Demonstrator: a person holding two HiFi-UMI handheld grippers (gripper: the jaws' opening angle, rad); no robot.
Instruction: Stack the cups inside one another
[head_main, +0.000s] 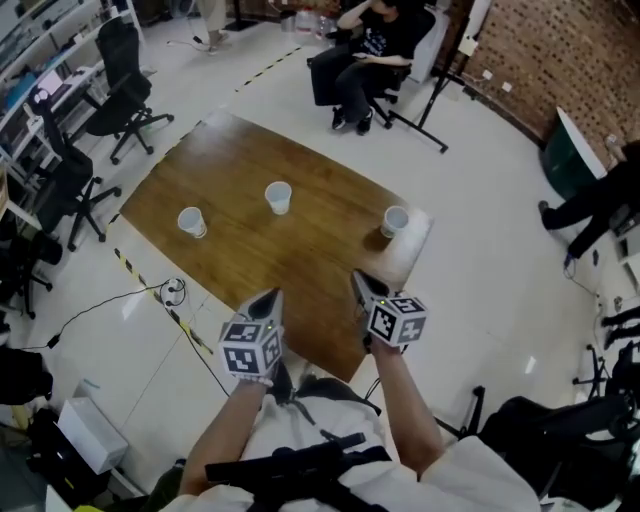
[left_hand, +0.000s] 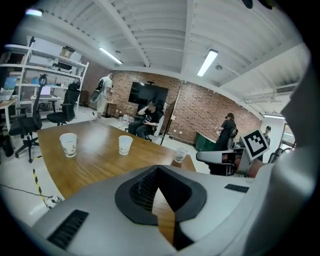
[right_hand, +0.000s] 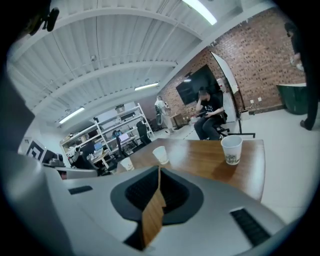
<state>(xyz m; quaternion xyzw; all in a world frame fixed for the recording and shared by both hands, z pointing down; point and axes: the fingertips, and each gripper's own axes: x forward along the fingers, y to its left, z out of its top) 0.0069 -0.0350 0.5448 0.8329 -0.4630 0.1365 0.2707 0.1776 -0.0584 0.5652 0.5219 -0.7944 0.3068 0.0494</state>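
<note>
**Nothing nested, nothing gripped**

Here's the brown wooden table (head_main: 240, 165), and on it three to watch. The left white paper cup (head_main: 191, 221) stands upright. The middle white paper cup (head_main: 278, 197) sits a touch farther back. The right white paper cup (head_main: 395, 220) is close to the table's right-hand corner. All three are mouth up and well apart, none inside another.

At the near edge, the left gripper (head_main: 272, 297) and the right gripper (head_main: 357, 279) hang side by side over the wood. Both point out toward the cups and are short of all three. Left jaws: tips together, nothing between them, just a sliver of tabletop showing behind the tips. Right jaws: tips drawn together too, and empty. The marker cubes (head_main: 250, 348) face up at the head camera.

Beyond the far edge a person in dark clothes (head_main: 375, 45) sits on a chair. Black office chairs (head_main: 120, 90) stand off to the left.
</note>
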